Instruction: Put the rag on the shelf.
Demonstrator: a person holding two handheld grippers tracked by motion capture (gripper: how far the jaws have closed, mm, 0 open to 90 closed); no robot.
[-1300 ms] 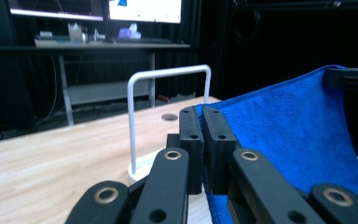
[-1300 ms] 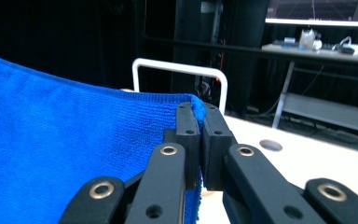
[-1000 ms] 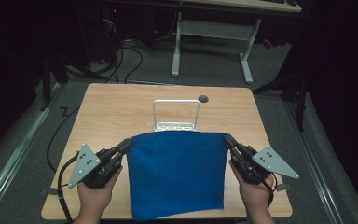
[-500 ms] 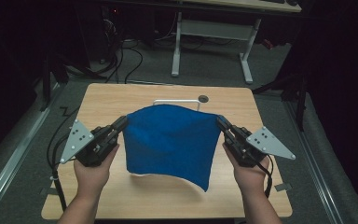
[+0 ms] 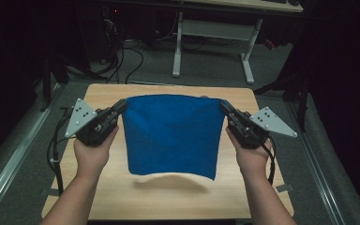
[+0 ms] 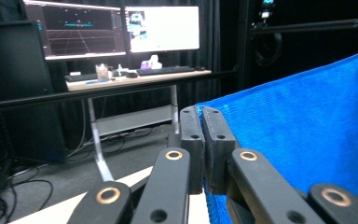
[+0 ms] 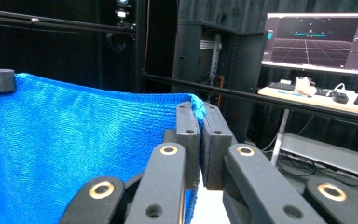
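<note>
Since a second ago, both hands have risen and carried the blue cloth (image 5: 171, 133) up off the tabletop (image 5: 168, 197): then it lay flat with its far edge near the white rack, and now it hangs in the air as a stretched sheet that hides the rack behind it. Its lower edge floats clear of the wood and casts a soft shadow beneath.

The tabletop is a light wooden board, bare around the shadow. The cloth spans the space between the two tools, its top edge pulled nearly straight and its lower edge sagging a little on the left.

The left tool (image 5: 121, 105) has its jaws pinched tight on the cloth's upper left corner; in the left gripper view (image 6: 204, 122) the blue weave runs out from between the pressed pads. The right tool (image 5: 223, 107) is clamped the same way on the upper right corner, and in the right gripper view (image 7: 199, 116) a small tuft of cloth pokes up above the closed pads.
</note>
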